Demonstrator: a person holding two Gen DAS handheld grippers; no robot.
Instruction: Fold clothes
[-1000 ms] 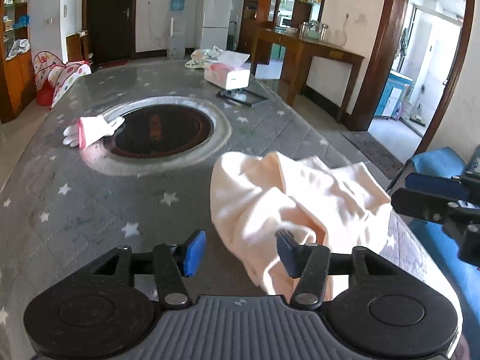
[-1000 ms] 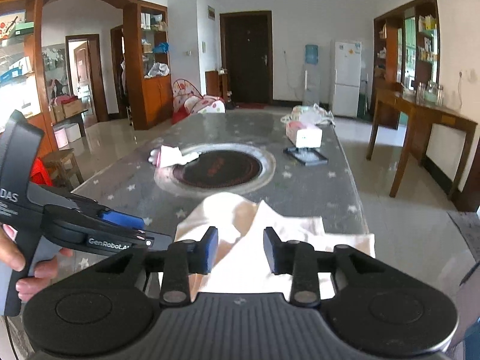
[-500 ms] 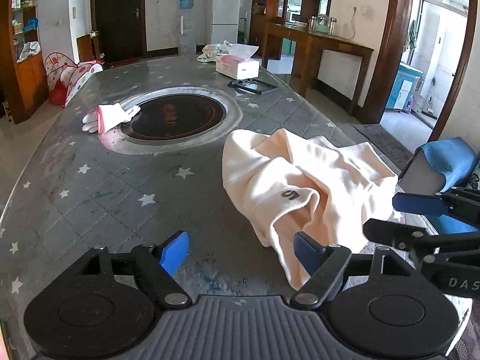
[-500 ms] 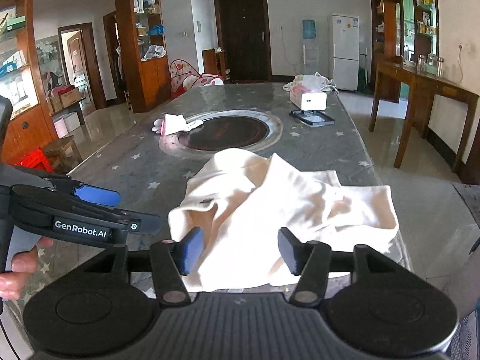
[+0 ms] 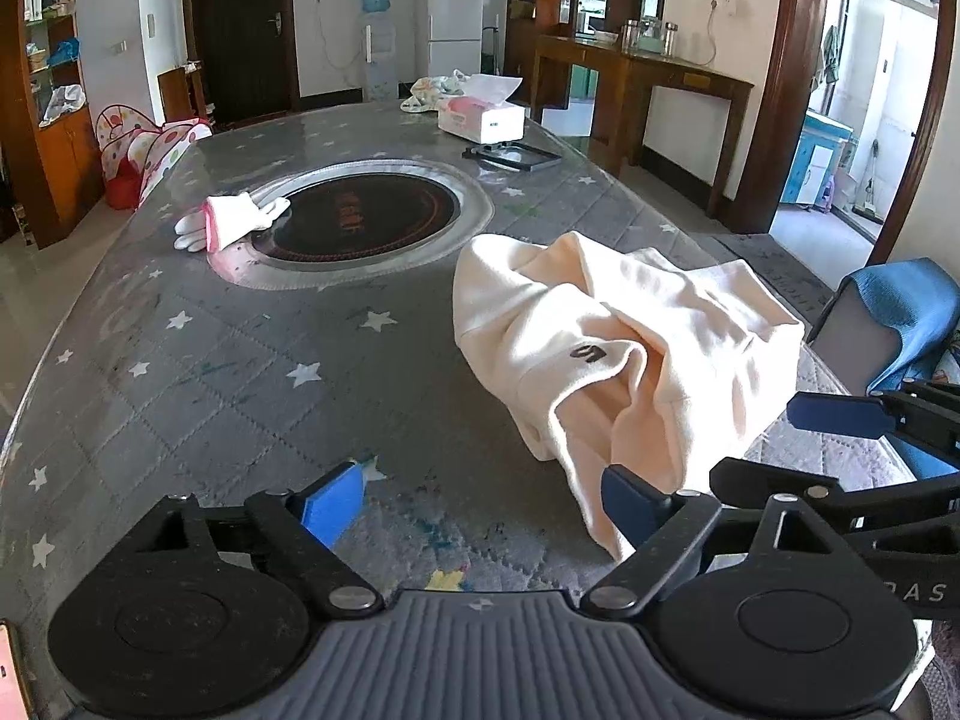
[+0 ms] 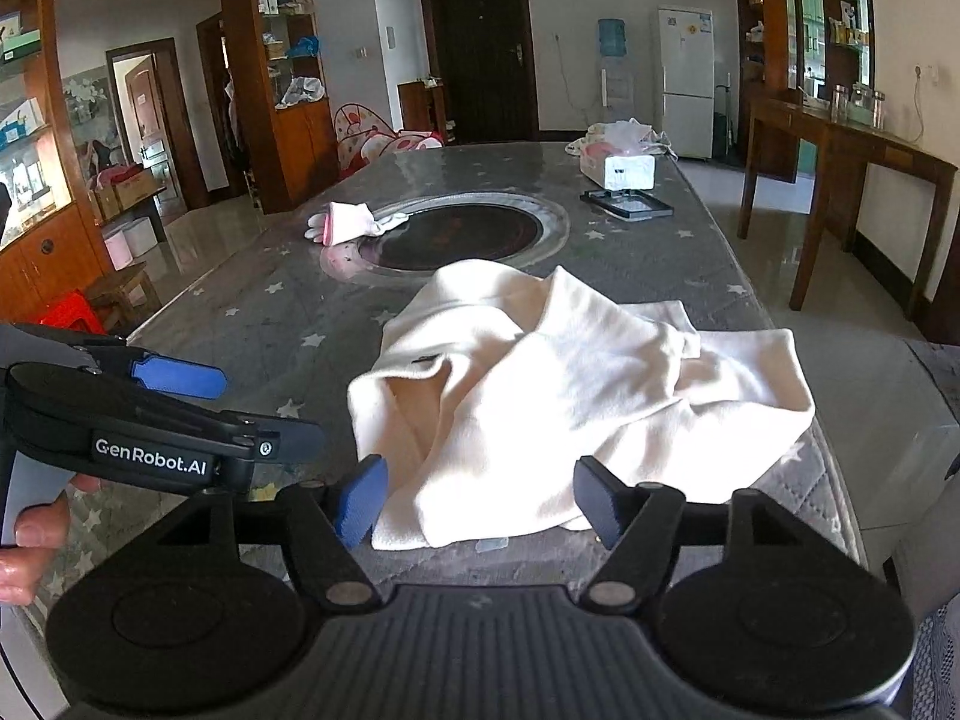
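Observation:
A crumpled cream garment point(image 5: 624, 348) lies in a heap on the grey star-patterned table point(image 5: 240, 372), near its front right edge; it also shows in the right wrist view point(image 6: 570, 384). My left gripper point(image 5: 480, 504) is open and empty, hovering just short of the garment's near hem. My right gripper point(image 6: 477, 501) is open and empty, its jaws either side of the garment's front fold without touching it. The left gripper also shows at the left of the right wrist view point(image 6: 198, 414).
A round dark hotplate point(image 5: 354, 216) is set in the table's middle, with a white and pink glove point(image 5: 231, 219) on its left rim. A tissue box point(image 5: 480, 117) and a black tray point(image 5: 510, 156) sit at the far end. A blue chair point(image 5: 900, 312) stands right.
Both grippers have opened wide and drawn back from the garment toward the table's near edge. The garment now lies released in a heap.

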